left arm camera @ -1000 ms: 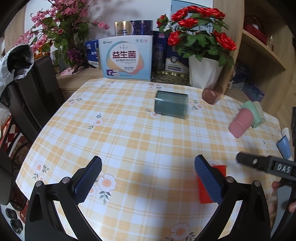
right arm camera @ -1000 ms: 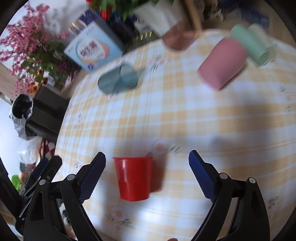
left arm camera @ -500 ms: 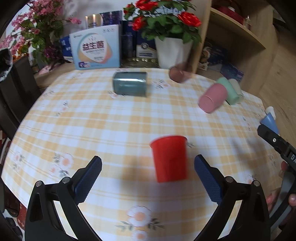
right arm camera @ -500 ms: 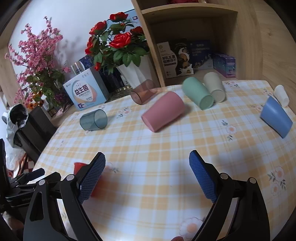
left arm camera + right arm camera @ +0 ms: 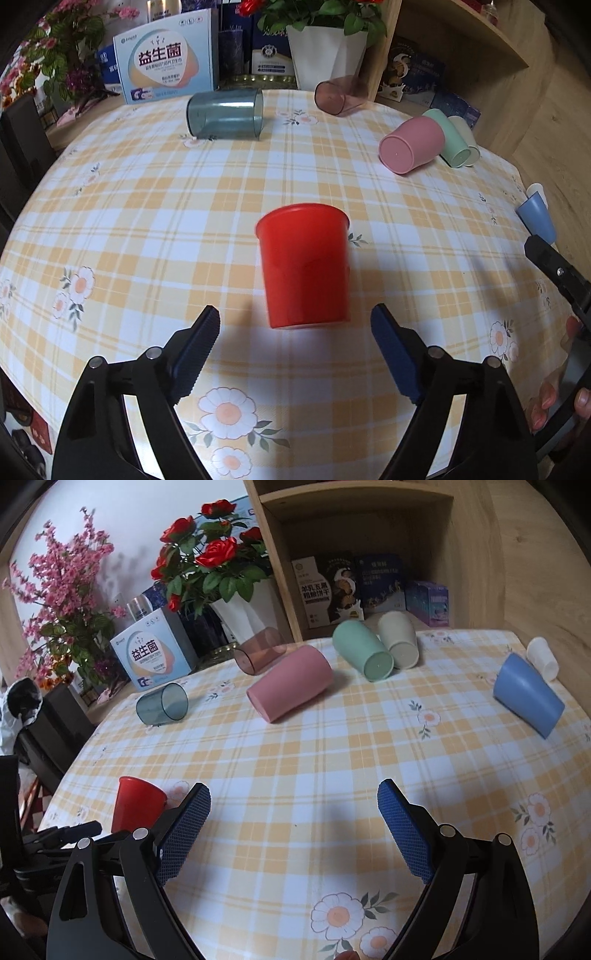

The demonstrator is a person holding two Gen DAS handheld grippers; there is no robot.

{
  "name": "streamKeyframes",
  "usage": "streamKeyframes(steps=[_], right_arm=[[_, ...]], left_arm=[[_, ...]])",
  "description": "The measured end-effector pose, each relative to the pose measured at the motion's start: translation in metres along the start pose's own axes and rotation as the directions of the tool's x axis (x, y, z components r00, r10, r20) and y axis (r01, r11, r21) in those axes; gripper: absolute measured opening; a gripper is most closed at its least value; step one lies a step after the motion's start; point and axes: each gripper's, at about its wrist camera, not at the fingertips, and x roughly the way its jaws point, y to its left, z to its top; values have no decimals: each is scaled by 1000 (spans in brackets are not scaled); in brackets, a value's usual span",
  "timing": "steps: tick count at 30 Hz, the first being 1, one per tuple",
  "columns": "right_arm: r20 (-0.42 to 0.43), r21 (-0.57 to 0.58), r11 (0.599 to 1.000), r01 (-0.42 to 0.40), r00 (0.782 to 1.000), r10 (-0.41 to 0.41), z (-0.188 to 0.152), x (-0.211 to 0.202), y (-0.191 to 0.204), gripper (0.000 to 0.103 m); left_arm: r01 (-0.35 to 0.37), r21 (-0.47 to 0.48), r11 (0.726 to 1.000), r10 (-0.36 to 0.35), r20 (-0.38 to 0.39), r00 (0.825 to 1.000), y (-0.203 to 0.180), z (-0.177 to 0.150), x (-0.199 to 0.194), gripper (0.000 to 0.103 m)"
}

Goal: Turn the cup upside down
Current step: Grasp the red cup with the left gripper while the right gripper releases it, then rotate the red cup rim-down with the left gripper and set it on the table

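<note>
A red cup (image 5: 304, 269) stands upright, mouth up, on the checked tablecloth (image 5: 147, 206), just ahead of my left gripper (image 5: 295, 332), which is open and empty with a finger on each side of the cup's base, apart from it. The red cup also shows at the left of the right wrist view (image 5: 135, 805). My right gripper (image 5: 293, 812) is open and empty over the tablecloth, to the right of the red cup.
Other cups lie on their sides: grey-blue clear (image 5: 225, 114), brown clear (image 5: 338, 96), pink (image 5: 410, 146), green (image 5: 448, 142), beige (image 5: 400, 640), blue (image 5: 526, 694), and a white bottle (image 5: 543, 657). A flower pot (image 5: 325, 51), boxes (image 5: 168, 66) and a shelf (image 5: 369, 554) stand behind.
My left gripper has moved in toward the red cup, which now sits centred between its fingers. My right gripper has shifted only slightly.
</note>
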Motion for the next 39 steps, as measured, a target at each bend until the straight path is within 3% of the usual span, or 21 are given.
streamKeyframes(steps=[5,17,20,39], right_arm=[[3,-9,1000,6,1000,-6,-1,1,-1,89],[-13,-15,1000,4,1000,-4,-1,4,0,89],[-18,-18,1000,4,1000,-4,-1,5,2,89],[-34,-28,1000,-6,999,5,0,5,9,89]], left_arm=[[-6,30,1000,7,-27,1000,-9,-3,11,75],[-10,2,1000,10,-66,998,-1,-3,27,60],[-3,6,1000,4,-63,998,-2,-3,25,48],[-10,18,1000,11,-41,999,3,14,-6,47]])
